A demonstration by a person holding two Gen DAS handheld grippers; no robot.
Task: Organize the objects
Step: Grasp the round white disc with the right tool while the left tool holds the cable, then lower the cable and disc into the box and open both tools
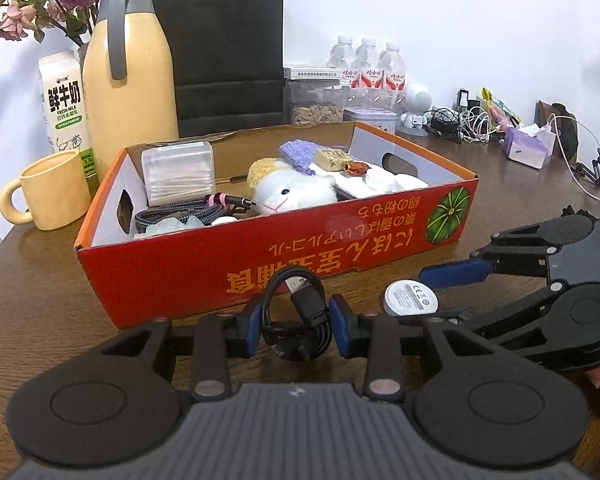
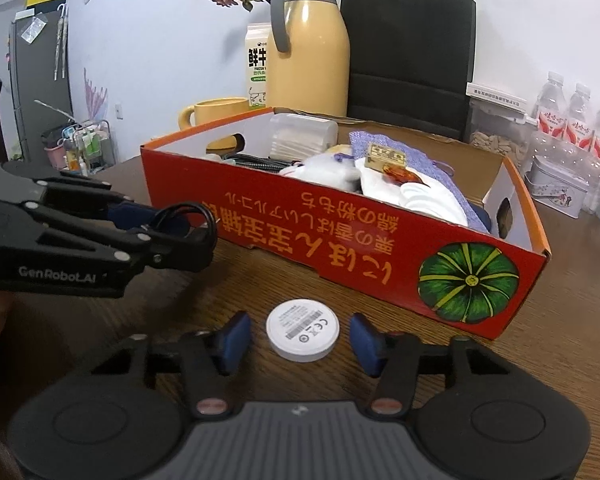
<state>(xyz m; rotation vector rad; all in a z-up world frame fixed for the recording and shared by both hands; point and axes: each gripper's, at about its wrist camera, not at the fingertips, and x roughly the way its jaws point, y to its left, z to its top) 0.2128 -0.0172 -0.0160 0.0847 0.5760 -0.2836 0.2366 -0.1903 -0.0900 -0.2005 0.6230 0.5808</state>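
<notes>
A red cardboard box (image 1: 204,276) sits on the wooden table and holds a plush sheep (image 1: 292,194), a clear plastic case (image 1: 178,172), a braided cable (image 1: 180,214) and cloth items. My left gripper (image 1: 296,326) is shut on a coiled black USB cable (image 1: 300,320), just in front of the box's near wall; it also shows in the right wrist view (image 2: 180,232). A white round puck (image 2: 302,330) lies on the table between the open fingers of my right gripper (image 2: 300,340), close to the box (image 2: 340,240). The puck (image 1: 410,298) shows in the left view too.
Behind the box stand a yellow mug (image 1: 48,190), a milk carton (image 1: 66,100), a yellow thermos jug (image 1: 130,68), a black paper bag (image 1: 228,52), water bottles (image 1: 366,68), a nut jar (image 1: 314,100) and a tangle of cables (image 1: 468,122).
</notes>
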